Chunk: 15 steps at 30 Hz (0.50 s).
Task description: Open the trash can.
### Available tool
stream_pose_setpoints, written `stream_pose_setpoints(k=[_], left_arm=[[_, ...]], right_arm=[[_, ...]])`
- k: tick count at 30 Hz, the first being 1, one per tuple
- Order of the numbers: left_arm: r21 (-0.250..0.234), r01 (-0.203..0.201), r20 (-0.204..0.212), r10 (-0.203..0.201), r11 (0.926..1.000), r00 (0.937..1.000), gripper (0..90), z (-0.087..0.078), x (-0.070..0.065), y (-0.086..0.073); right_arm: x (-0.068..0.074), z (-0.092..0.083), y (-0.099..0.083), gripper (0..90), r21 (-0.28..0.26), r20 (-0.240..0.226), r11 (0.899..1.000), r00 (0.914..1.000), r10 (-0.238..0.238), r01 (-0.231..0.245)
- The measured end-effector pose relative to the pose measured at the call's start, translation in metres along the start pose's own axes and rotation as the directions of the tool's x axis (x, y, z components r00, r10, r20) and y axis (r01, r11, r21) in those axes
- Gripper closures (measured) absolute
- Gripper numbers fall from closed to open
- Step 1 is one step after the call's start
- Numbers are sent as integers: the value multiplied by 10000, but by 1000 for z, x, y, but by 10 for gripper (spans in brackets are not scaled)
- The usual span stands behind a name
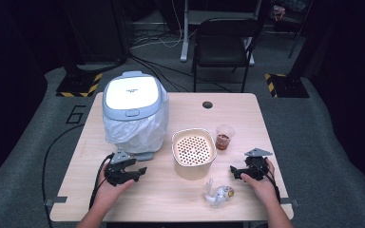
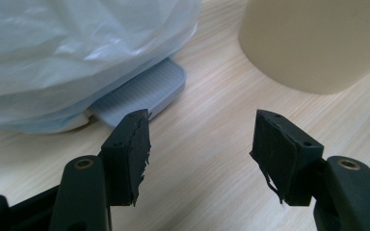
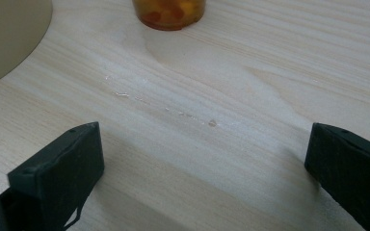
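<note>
The left tool lies low over the desk in the person's left hand, just in front of the small pedal bin; its tips point to the right, toward the beige strainer bowl. In the left gripper view the left tool has its two black jaws apart with a rather narrow gap; nothing is between them, only bare wood. Just behind the jaws is the grey pedal of the bin, flat on the desk; above the pedal hangs the pale plastic liner bag; the wall of the strainer bowl stands to the upper right.

The right tool is in the right hand near the right edge of the desk; its tips point left, toward the strainer bowl. In the right gripper view the right tool has its jaws wide apart and holds nothing; some small wet drops lie on the wood ahead of it. Farther ahead stands a clear plastic cup with orange-red contents; the bowl's side is at the upper left.

A crumpled clear wrapper lies on the desk near the front edge, between the two hands and closer to the right one; the cup stands just to the right of the bowl, apart from it.
</note>
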<state>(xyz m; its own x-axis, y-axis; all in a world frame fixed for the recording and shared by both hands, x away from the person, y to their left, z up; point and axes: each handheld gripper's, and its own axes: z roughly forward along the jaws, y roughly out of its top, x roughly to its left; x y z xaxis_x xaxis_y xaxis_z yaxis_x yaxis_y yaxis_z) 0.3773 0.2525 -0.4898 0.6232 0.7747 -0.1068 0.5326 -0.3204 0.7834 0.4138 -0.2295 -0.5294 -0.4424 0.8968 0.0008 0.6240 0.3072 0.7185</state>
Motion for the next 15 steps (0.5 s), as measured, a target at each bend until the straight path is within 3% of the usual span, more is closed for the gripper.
stream_pose_setpoints(k=[8, 9, 14, 15], left_arm=[[-75, -30, 140, 31, 10000, 9999, 383, 15, -4, 8], [-1, -343, 140, 343, 9994, 9993, 383, 18, -3, 10], [-94, -379, 3, 379, 9992, 9993, 383, 27, -3, 12], [-107, -614, 84, 615, 9981, 9981, 383, 30, -2, 13]], right_arm=[[0, 0, 0, 0, -1, 1, 10000, 10000, 0, 0], [0, 0, 0, 0, -1, 0, 10000, 10000, 0, 0], [0, 0, 0, 0, 0, -3, 10000, 10000, 0, 0], [0, 0, 0, 0, -1, -4, 10000, 10000, -4, 4]])
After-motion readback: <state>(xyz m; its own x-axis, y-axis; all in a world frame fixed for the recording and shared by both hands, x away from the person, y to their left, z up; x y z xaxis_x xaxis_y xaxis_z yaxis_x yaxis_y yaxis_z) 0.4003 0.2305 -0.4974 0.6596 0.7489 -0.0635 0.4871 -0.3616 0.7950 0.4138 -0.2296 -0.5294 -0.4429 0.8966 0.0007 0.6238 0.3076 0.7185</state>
